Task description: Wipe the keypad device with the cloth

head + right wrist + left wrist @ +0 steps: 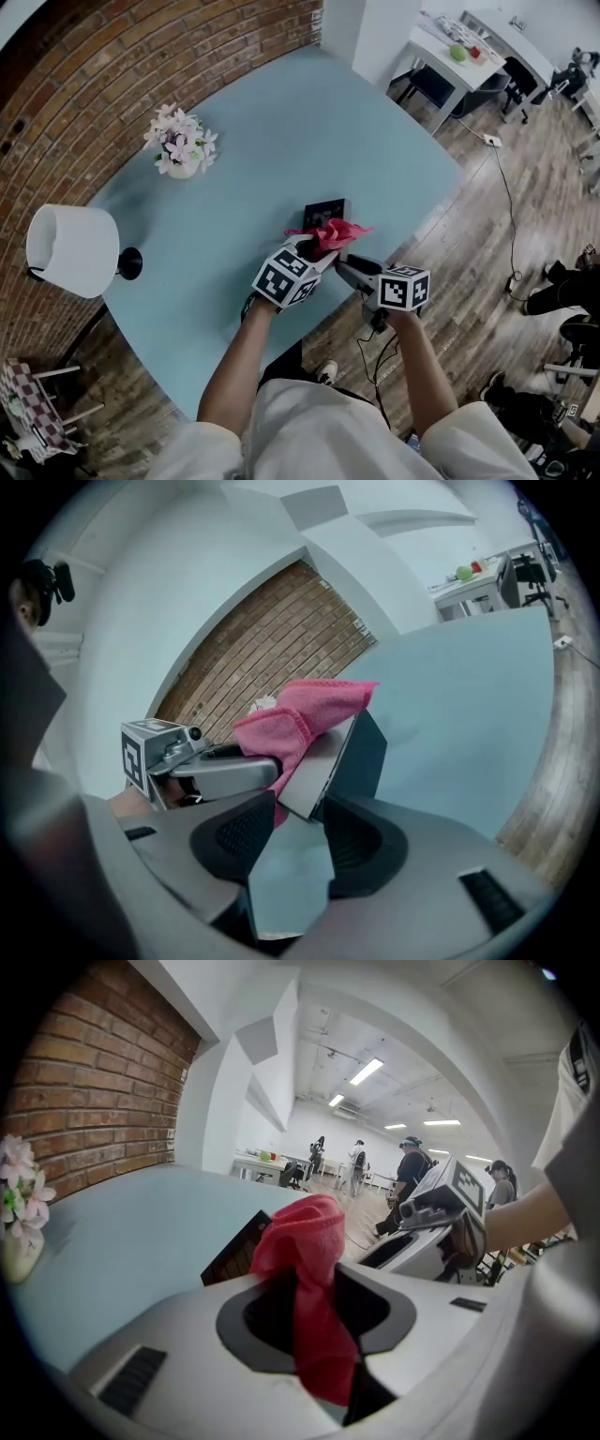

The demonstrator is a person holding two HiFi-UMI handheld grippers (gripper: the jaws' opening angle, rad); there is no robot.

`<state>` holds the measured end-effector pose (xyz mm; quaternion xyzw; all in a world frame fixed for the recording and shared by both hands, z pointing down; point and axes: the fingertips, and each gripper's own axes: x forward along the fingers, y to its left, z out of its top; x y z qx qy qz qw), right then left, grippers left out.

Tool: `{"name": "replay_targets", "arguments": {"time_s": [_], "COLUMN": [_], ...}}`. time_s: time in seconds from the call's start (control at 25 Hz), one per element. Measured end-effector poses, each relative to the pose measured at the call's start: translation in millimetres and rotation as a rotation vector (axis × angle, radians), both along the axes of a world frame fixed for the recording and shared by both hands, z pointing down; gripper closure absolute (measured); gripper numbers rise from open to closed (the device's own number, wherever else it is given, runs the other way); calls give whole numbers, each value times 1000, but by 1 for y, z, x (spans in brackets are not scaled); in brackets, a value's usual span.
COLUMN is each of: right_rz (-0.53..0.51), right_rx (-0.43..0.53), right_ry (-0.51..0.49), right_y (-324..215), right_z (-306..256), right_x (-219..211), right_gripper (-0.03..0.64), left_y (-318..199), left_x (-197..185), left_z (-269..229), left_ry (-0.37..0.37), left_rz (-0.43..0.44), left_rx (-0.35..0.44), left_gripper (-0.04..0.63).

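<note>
The black keypad device (324,210) lies near the front edge of the light blue table (262,131). A pink cloth (332,232) is draped over its near side. My left gripper (317,255) is shut on that cloth (306,1241), which bunches up out of its jaws against the device (232,1254). In the right gripper view the device (330,761) stands tilted, its lower edge between the pads of my right gripper (298,829), which is closed on it. The cloth (298,716) covers the device's top and left face there. Both grippers sit side by side.
A small vase of pale flowers (181,145) and a lamp with a white shade (73,248) stand at the table's left, by the brick wall. Wooden floor (487,216) lies past the right edge. A white desk (459,52) and standing people (409,1171) are far off.
</note>
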<state>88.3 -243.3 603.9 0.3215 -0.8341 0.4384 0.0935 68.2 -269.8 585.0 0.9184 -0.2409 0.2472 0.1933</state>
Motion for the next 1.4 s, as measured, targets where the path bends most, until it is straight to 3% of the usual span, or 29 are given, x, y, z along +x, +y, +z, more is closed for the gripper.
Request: {"name": "replay_targets", "arguments": {"time_s": [0.4, 0.68, 0.84, 1.12, 1.4], "right_rz": [-2, -21, -15, 66, 148], "right_rx": [18, 26, 40, 81, 181], "right_ry": [14, 83, 87, 129, 229], "right_y": [13, 22, 28, 36, 50], "right_z": [-4, -4, -8, -26, -57], "right_x": [-1, -1, -3, 15, 43], "right_gripper": [448, 448, 448, 426, 425], "left_y": [20, 39, 47, 56, 68], "left_x": [0, -1, -8, -37, -68], "left_z": [-3, -3, -5, -22, -56], "left_ry": [11, 21, 13, 19, 31], "left_rz": [1, 13, 6, -131, -263], "left_rx": [-11, -37, -15, 88, 188], "left_gripper": [460, 459, 459, 460, 460]}}
